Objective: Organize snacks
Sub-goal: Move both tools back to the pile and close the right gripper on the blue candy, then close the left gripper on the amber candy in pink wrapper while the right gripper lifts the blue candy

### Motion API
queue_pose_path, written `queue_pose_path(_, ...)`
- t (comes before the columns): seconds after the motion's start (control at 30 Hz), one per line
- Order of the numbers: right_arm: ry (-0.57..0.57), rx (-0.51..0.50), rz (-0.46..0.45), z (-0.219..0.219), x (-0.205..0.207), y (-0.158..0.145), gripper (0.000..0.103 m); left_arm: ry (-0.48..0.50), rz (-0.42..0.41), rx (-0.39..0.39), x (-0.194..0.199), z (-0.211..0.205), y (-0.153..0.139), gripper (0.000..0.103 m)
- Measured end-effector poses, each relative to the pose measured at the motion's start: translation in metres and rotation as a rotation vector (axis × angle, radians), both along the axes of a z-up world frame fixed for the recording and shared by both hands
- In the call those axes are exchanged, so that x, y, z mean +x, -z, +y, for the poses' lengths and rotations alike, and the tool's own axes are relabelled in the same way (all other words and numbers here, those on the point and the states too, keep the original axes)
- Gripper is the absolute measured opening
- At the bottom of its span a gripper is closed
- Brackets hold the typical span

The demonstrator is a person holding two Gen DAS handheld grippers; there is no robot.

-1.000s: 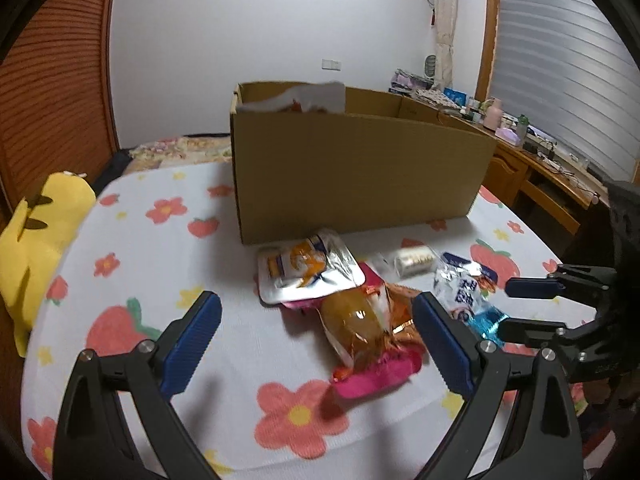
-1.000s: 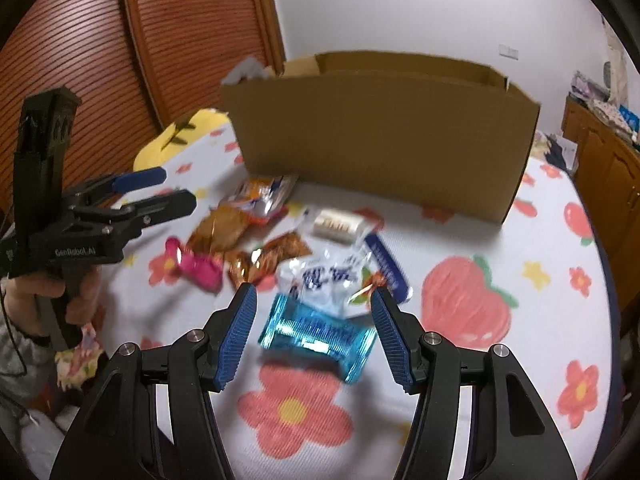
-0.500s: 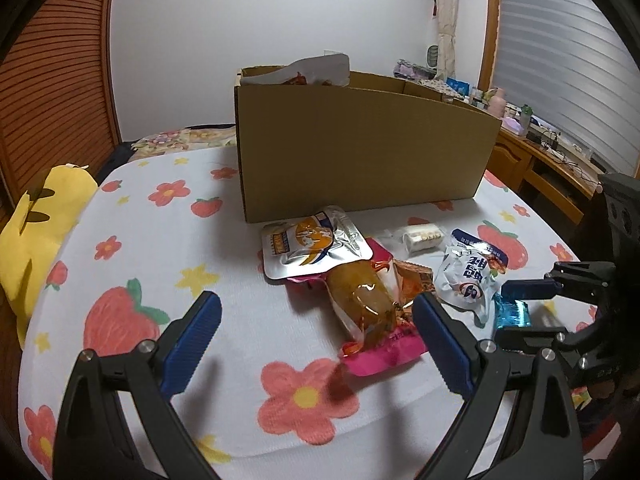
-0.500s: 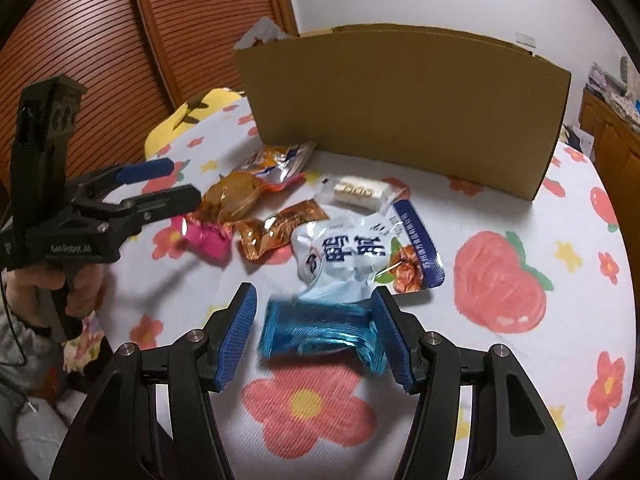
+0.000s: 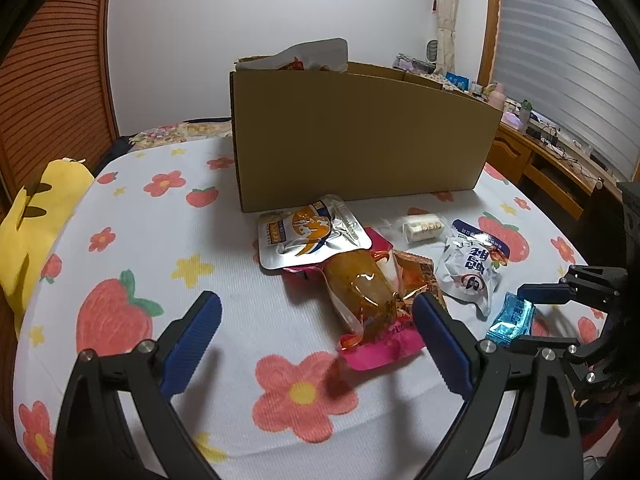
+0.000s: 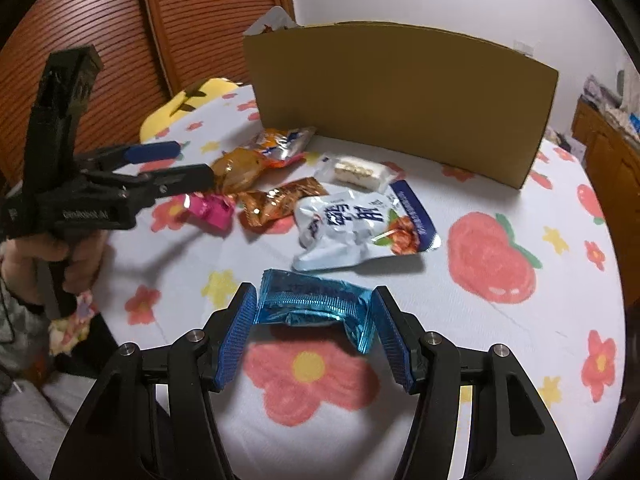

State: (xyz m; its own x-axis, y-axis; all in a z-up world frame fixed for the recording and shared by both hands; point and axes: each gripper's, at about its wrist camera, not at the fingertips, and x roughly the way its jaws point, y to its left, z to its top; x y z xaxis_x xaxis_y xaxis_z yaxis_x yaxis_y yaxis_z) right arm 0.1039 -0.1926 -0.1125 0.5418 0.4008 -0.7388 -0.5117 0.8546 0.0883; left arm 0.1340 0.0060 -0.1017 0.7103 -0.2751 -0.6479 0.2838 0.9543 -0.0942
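Your right gripper [image 6: 314,334] is clamped across the blue foil packet [image 6: 316,304], one pad on each end, and the wrapper has bowed and crumpled between them; it looks to sit just clear of the flowered tablecloth [image 6: 500,312], though contact underneath is hard to judge. The step in hand reads as carrying this packet into the cardboard box [image 6: 400,100] standing at the far side of the table. Keep the squeeze as it is, since a foil wrap gripped by its ends can slip out if you ease off, and lift high enough to clear the box's tall near wall before you let go over the inside. Your left gripper [image 5: 316,344] has its jaws wide apart with nothing between the pads, poised over the amber pouch [image 5: 360,292] lying on a pink packet [image 5: 380,346]; hold it off until the right is out of the way, as the pile is tight. As for writing, the white pouch [image 6: 344,228] carries large dark characters I cannot make out for certain, the silver pouch [image 5: 312,232] shows an orange picture and unreadable print, and the side of the left gripper bears small lettering that seems to read "GenRobot.AI"
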Motion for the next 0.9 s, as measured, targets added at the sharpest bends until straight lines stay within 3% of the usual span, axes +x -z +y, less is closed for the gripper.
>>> queue_pose_path(0.37, -0.01, 0.001, -0.01, -0.01, -0.019, -0.007, 0.064, -0.005, 0.014, -0.028, 0.002, 0.006, 0.002, 0.097)
queue_pose_path(0.57, -0.014, 0.071, 0.049, -0.011, -0.026, -0.006, 0.064, -0.004, 0.013, -0.023, 0.002, 0.006, 0.002, 0.097)
queue_pose_path(0.67, -0.001, 0.077, 0.074, -0.004, -0.019, 0.001, 0.064, -0.001, 0.01, -0.02, 0.001, 0.005, 0.002, 0.096)
queue_pose_path(0.9, 0.093, 0.055, 0.038, 0.004, 0.005, -0.002, 0.064, 0.022, -0.002, 0.015, 0.002, -0.011, -0.004, 0.095)
